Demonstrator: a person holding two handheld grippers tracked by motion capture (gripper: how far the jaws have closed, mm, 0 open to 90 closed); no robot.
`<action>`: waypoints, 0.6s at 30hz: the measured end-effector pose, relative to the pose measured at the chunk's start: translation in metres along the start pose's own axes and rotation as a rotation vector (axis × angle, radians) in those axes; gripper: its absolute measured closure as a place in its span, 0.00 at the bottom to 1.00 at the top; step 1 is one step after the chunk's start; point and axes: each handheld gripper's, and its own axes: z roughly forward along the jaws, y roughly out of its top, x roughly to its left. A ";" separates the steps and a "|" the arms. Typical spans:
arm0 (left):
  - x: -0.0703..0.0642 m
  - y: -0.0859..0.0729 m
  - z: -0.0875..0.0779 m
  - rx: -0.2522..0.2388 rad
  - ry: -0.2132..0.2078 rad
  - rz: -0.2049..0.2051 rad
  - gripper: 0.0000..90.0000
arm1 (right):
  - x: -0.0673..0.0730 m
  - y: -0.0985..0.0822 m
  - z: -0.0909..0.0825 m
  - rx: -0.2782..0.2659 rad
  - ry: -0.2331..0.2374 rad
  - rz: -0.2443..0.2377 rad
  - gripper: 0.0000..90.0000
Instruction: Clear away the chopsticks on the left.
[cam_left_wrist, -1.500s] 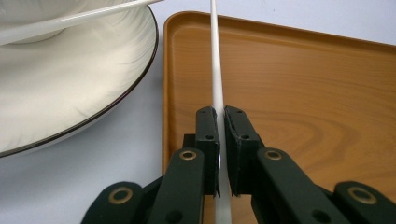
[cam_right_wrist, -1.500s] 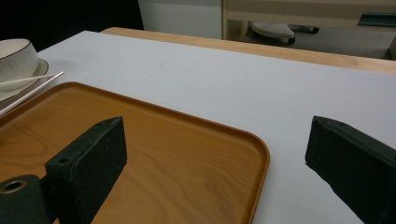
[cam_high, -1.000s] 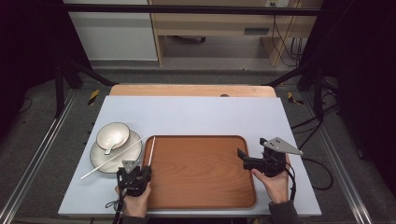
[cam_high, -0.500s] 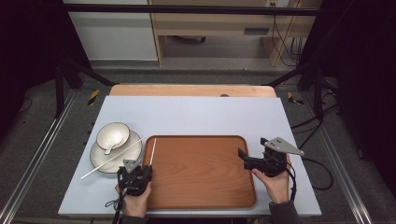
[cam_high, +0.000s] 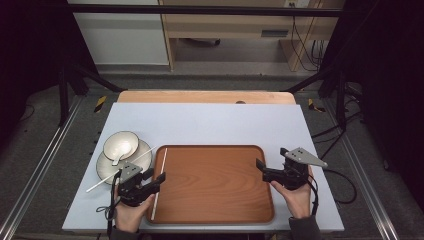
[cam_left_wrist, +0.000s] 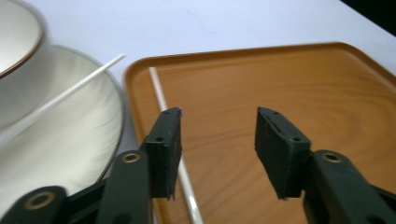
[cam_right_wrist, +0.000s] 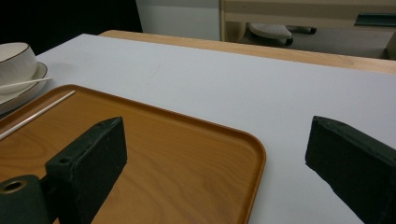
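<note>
A white chopstick lies along the left inner edge of the brown wooden tray. My left gripper hovers just above its near part. Its jaws have just been opening and now stand apart with nothing between them; the stick runs under the left jaw. A second white chopstick rests across a white plate. My right gripper is open over the tray's right rim, empty.
A gold-rimmed white bowl holding a white spoon sits on the plate, left of the tray. The pale blue tabletop stretches beyond the tray to a wooden strip at the back.
My left gripper has lifted a little off the tray's left edge and its jaws have parted, leaving the chopstick lying on the tray. The right gripper has kept still.
</note>
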 end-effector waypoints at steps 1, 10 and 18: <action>0.000 0.001 -0.001 0.000 -0.012 0.015 0.52 | 0.000 0.000 0.000 -0.001 0.000 0.002 0.06; 0.022 0.006 -0.015 0.019 -0.071 0.128 0.38 | 0.001 0.000 0.000 0.001 0.002 -0.005 0.06; 0.053 -0.009 -0.031 0.028 -0.065 0.174 0.32 | 0.002 -0.001 0.002 0.011 0.004 -0.007 0.06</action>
